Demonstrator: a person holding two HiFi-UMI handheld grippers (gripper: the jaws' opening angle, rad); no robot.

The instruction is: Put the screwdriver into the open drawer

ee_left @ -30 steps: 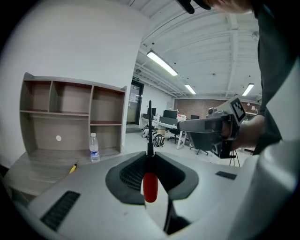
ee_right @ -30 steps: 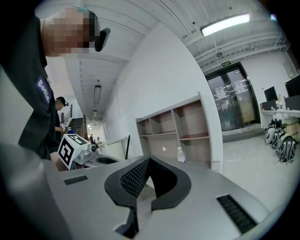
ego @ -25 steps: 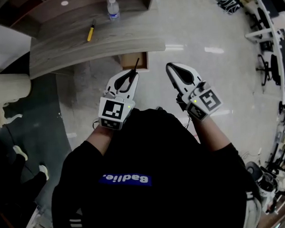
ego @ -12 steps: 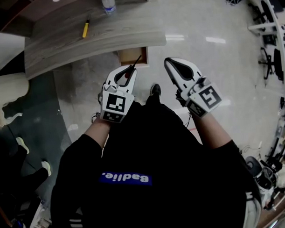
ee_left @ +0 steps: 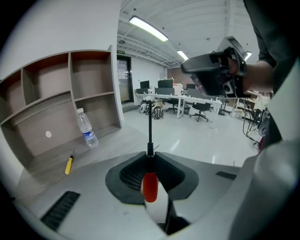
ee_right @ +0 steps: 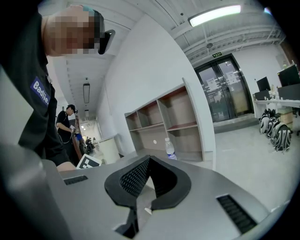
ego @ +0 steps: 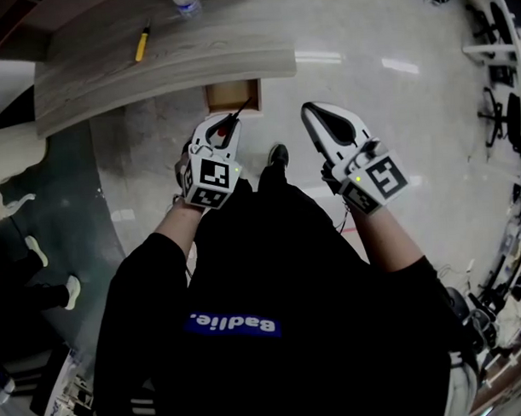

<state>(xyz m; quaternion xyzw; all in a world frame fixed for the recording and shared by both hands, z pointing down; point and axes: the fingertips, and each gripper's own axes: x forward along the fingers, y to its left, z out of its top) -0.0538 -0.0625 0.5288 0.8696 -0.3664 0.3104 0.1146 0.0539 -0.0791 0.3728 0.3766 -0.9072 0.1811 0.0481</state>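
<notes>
A screwdriver with a red handle (ego: pixel 222 130) and a thin black shaft is clamped in my left gripper (ego: pixel 234 119). Its shaft points toward the open wooden drawer (ego: pixel 227 97) under the desk's edge. In the left gripper view the red handle (ee_left: pixel 150 186) sits between the black pads and the shaft (ee_left: pixel 150 126) stands straight up past the tips of my left gripper (ee_left: pixel 150 155). My right gripper (ego: pixel 310 110) hovers to the right of the left one, shut and empty. In its own view my right gripper (ee_right: pixel 149 158) has its tips together. The drawer is hidden in both gripper views.
A curved grey wooden desk (ego: pixel 196 60) carries a yellow screwdriver (ego: pixel 140 45) and a water bottle (ego: pixel 183 1). Both the yellow screwdriver (ee_left: pixel 69 165) and the bottle (ee_left: pixel 87 129) show again before wooden shelves (ee_left: pixel 70 93). Glossy floor (ego: pixel 393 104) spreads right; office chairs (ego: pixel 496 109) stand far right.
Both grippers have sunk, the left one more. The left gripper has tipped its screwdriver down toward the drawer, and the drawer's opening shows more fully under the desk edge.
</notes>
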